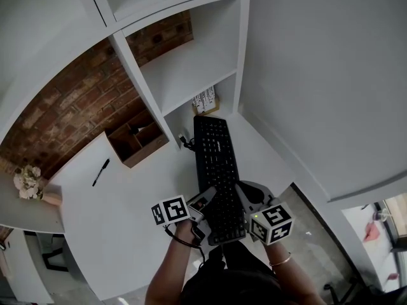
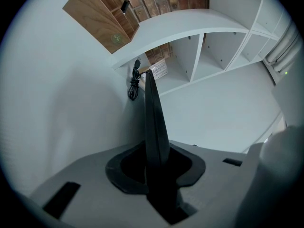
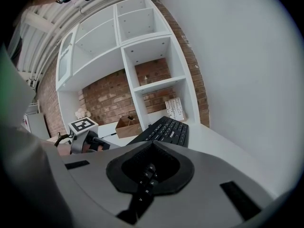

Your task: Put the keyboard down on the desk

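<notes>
A black keyboard point(image 1: 216, 157) lies lengthwise over the white desk point(image 1: 127, 215), its far end near the shelf unit. Both grippers hold its near end. My left gripper point(image 1: 205, 201) is shut on the left edge. In the left gripper view the keyboard point(image 2: 153, 113) runs edge-on out from between the left gripper point(image 2: 154, 160). My right gripper point(image 1: 243, 199) is shut on the right edge, and keys of the keyboard point(image 3: 168, 127) show inside the right gripper point(image 3: 149, 167). I cannot tell whether the keyboard touches the desk.
A wooden organiser point(image 1: 135, 140) and a black pen point(image 1: 100, 171) sit on the desk to the left. A coiled black cable point(image 1: 184, 140) hangs at the shelf's foot. A small printed box point(image 1: 205, 100) stands beyond the keyboard. A white wall point(image 1: 318, 75) borders the right side.
</notes>
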Demonstrator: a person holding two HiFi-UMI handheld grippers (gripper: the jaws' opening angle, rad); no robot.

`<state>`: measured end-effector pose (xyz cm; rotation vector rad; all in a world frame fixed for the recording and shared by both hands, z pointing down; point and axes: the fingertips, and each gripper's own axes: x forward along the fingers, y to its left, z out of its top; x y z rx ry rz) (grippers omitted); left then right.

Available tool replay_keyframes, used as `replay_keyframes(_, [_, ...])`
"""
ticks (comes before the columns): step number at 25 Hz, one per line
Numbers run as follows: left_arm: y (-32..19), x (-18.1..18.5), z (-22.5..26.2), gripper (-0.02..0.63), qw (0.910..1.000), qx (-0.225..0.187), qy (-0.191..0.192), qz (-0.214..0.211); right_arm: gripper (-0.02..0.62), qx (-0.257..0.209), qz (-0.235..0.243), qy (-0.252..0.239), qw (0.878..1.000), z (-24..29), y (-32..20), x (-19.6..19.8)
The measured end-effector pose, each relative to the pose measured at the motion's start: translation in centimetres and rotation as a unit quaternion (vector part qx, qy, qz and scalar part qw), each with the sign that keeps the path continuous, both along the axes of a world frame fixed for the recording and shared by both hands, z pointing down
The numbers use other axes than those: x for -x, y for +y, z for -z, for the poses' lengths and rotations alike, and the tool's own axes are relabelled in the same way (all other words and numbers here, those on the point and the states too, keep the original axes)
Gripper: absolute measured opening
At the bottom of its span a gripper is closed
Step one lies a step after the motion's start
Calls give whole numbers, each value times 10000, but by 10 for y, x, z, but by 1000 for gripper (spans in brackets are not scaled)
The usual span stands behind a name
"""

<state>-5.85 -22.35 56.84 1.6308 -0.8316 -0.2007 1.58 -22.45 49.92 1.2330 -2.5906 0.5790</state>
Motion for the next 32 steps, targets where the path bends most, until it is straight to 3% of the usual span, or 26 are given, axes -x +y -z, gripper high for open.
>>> replay_keyframes(12, [0, 6, -12, 110, 9989, -77, -443, -91, 5, 71, 59, 51, 9999, -5, 2, 8])
replay_keyframes(32, [4, 9, -29, 154, 9933, 174, -1138, -122, 5, 92, 70, -11, 9999, -7, 3, 4])
